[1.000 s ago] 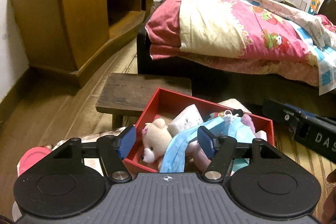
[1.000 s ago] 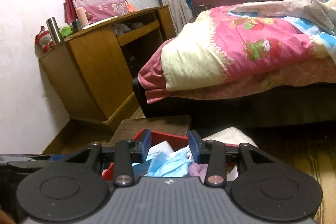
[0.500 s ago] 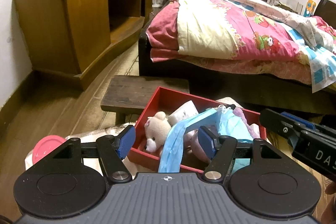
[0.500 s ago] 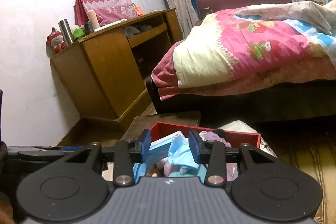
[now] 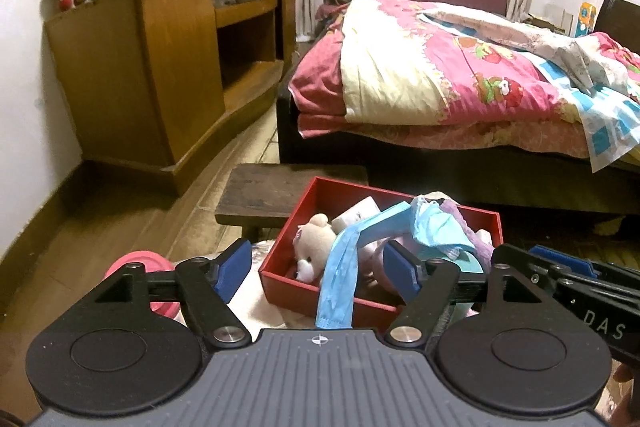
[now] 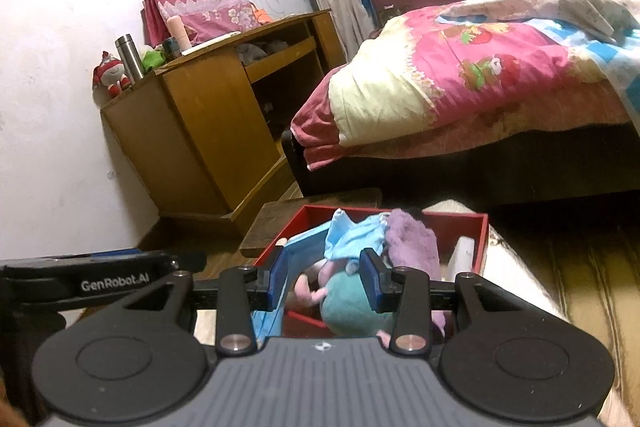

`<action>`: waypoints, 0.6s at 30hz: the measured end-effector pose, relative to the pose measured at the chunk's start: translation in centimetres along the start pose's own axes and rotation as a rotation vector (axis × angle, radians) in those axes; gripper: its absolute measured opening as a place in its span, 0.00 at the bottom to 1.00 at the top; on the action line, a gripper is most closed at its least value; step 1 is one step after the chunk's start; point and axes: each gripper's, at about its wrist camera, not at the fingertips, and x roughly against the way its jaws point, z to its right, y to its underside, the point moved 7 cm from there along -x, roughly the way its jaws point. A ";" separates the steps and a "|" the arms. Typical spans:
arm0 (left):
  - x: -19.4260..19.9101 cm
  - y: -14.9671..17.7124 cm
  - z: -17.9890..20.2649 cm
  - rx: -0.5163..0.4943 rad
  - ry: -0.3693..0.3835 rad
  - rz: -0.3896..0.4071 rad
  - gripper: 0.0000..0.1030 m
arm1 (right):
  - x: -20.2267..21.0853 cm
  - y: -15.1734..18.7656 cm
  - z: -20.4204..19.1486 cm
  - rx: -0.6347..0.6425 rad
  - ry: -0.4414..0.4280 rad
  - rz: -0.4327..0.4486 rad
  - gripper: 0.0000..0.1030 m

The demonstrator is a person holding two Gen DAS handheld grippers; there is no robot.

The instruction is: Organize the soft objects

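Evidently both tongs hang back from the red box [image 5: 390, 309], which suggests the filling is nearly done: left tongs [image 5: 316, 269] have just been spreading and stand apart, empty; right tongs [image 6: 323, 281] are narrowed, gripping nothing. Inside lie a teddy bear [image 5: 314, 243], blue cloth [image 5: 340, 275] trailing over the near rim, purple fabric [image 6: 412, 241].
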 end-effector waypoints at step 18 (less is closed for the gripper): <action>4.7 4.3 -1.0 -0.025 -0.055 0.042 0.82 | 3.9 3.5 -2.7 0.019 -0.047 0.015 0.12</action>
